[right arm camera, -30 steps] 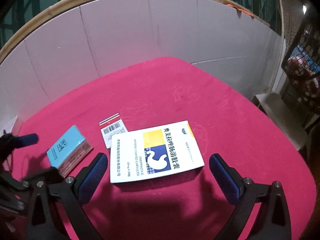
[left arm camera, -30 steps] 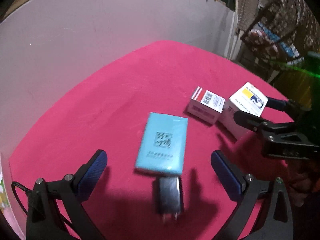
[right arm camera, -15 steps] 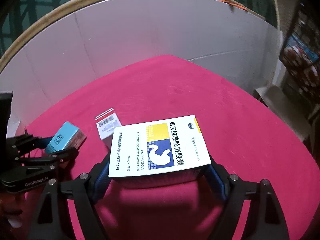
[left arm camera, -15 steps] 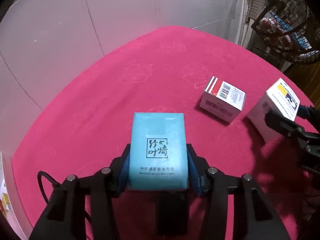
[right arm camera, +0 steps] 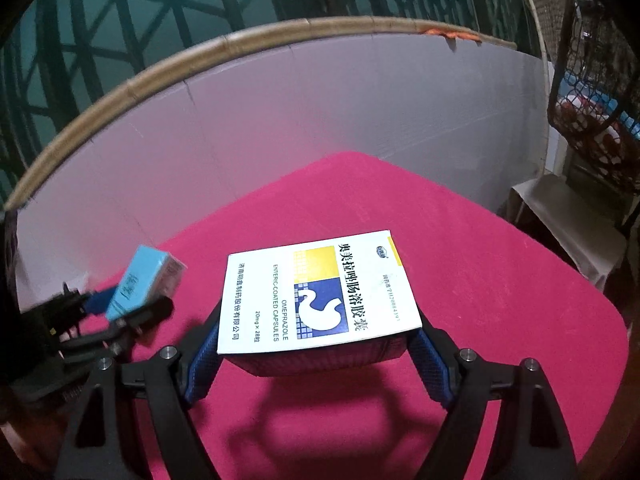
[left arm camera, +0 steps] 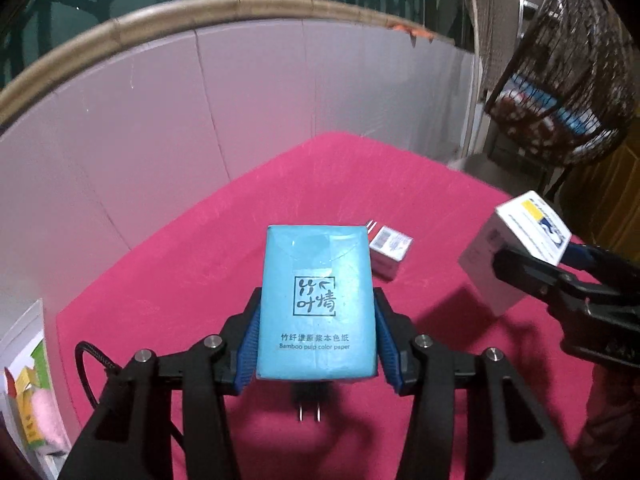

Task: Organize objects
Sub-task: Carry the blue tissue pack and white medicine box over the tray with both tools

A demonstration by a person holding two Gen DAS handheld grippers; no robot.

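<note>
- Both packs, flat on the pink cloth-covered desk (left arm camera: 168,280) a second ago, are now lifted clear.
- Left tool (left arm camera: 316,344) clamps the light-blue tissue pack (left arm camera: 316,300); right tool (right arm camera: 316,356) clamps the white, yellow-and-blue medicine box (right arm camera: 316,292).
- Small white barcoded box (left arm camera: 390,246) stays on the desk.

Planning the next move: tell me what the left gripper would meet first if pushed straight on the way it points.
Probably the red tablecloth. The left gripper, shut on the blue tissue pack, points down past the small barcoded box; depth is unclear.
</note>
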